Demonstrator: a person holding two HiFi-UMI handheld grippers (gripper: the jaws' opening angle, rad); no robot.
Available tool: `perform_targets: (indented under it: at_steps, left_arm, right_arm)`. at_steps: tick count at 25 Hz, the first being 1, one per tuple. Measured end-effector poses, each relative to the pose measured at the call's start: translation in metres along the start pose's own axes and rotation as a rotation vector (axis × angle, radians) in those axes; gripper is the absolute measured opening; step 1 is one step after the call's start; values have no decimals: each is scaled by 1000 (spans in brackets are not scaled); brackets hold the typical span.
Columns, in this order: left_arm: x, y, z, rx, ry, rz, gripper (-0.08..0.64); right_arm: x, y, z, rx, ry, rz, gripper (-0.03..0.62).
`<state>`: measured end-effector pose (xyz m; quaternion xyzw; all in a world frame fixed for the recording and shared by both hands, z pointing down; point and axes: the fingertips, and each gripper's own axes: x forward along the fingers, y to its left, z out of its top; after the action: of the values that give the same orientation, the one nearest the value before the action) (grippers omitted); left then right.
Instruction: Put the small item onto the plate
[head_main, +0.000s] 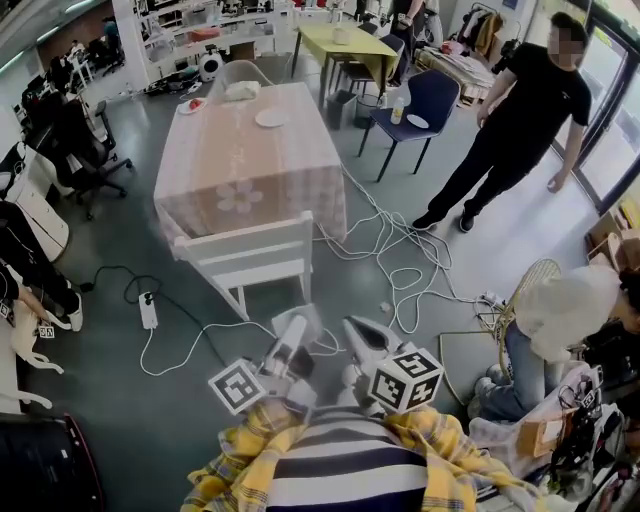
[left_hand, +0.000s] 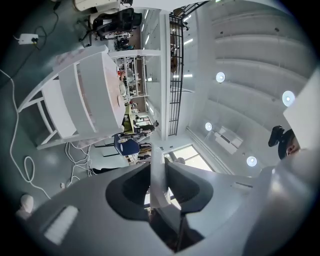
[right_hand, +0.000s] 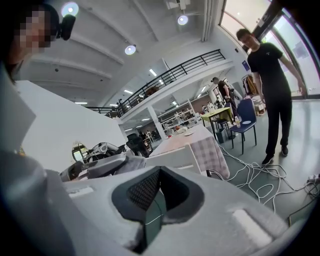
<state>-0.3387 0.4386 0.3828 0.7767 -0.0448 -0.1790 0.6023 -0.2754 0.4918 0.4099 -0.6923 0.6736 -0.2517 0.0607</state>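
Note:
The table with a checkered cloth (head_main: 250, 160) stands well ahead of me, a white plate (head_main: 268, 118) lying at its far end. Beside that plate sit a small dish with something red (head_main: 192, 105) and a white object (head_main: 243, 90). Both grippers hang close to my body, over the floor and far from the table. My left gripper (head_main: 290, 335) (left_hand: 159, 155) has its fingers together with nothing between them. My right gripper (head_main: 365, 335) (right_hand: 156, 195) looks shut and empty too. The right gripper view shows the table (right_hand: 192, 142) beyond a white chair.
A white chair (head_main: 250, 258) stands at the table's near end. Cables (head_main: 400, 260) and a power strip (head_main: 148, 310) lie on the floor. A person in black (head_main: 520, 120) stands at the right near a blue chair (head_main: 425, 105). Another person (head_main: 560, 320) sits low beside me.

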Motion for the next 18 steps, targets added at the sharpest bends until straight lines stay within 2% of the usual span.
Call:
perform_targets:
  at_steps: [10,15,18]
  left_arm:
    - [4,12,3,3,-17,36,95]
    - [33,18,9,15,-28,30,94]
    - [56,23,11,8,-35,33,95]
  right_arm:
    - [11,-16,4,1,20,5,-3]
    - [25,-41,27,-28,10,2,-3]
    - [35,-58,37,-14,17,14,-3]
